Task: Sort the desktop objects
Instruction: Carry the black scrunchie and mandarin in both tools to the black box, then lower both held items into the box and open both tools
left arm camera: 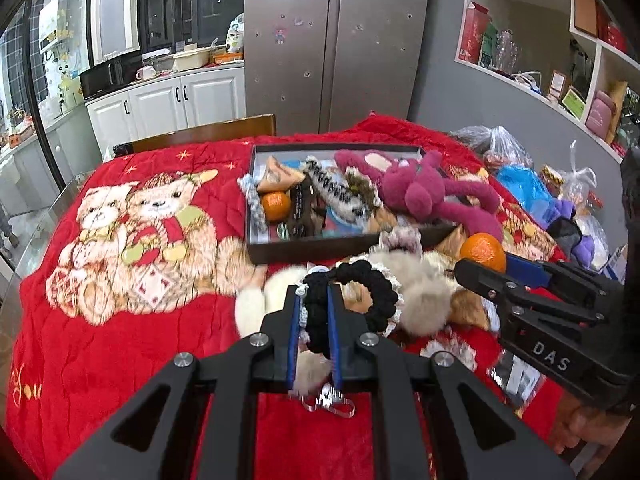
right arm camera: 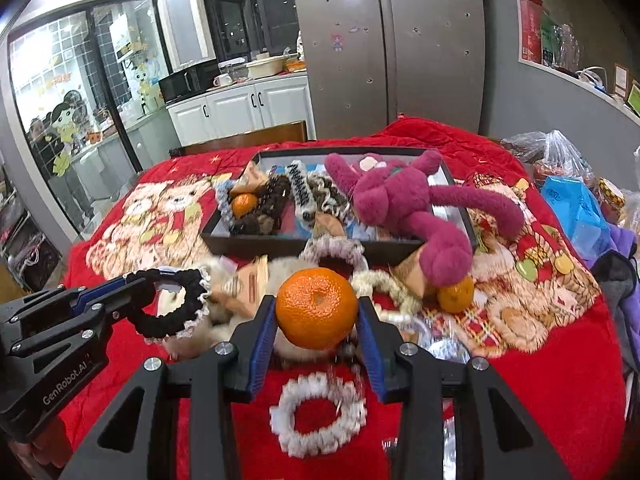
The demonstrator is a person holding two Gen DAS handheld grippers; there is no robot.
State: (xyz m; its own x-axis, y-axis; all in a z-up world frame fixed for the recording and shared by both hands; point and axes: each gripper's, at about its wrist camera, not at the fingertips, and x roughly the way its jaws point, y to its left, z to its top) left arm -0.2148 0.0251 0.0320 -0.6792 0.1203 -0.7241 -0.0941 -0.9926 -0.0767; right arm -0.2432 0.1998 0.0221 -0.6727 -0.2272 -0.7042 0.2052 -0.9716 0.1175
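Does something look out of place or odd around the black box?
Yes. The magenta plush toy is not fully inside the black box: its legs hang over the box's front right wall onto the red blanket, and one foot rests by a loose tangerine. It looks draped, not packed.

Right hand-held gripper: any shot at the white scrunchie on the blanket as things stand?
Probably not yet. The right hand-held gripper is shut on a tangerine, so its jaws are occupied. The white scrunchie itself lies uncovered just below it on the red blanket.
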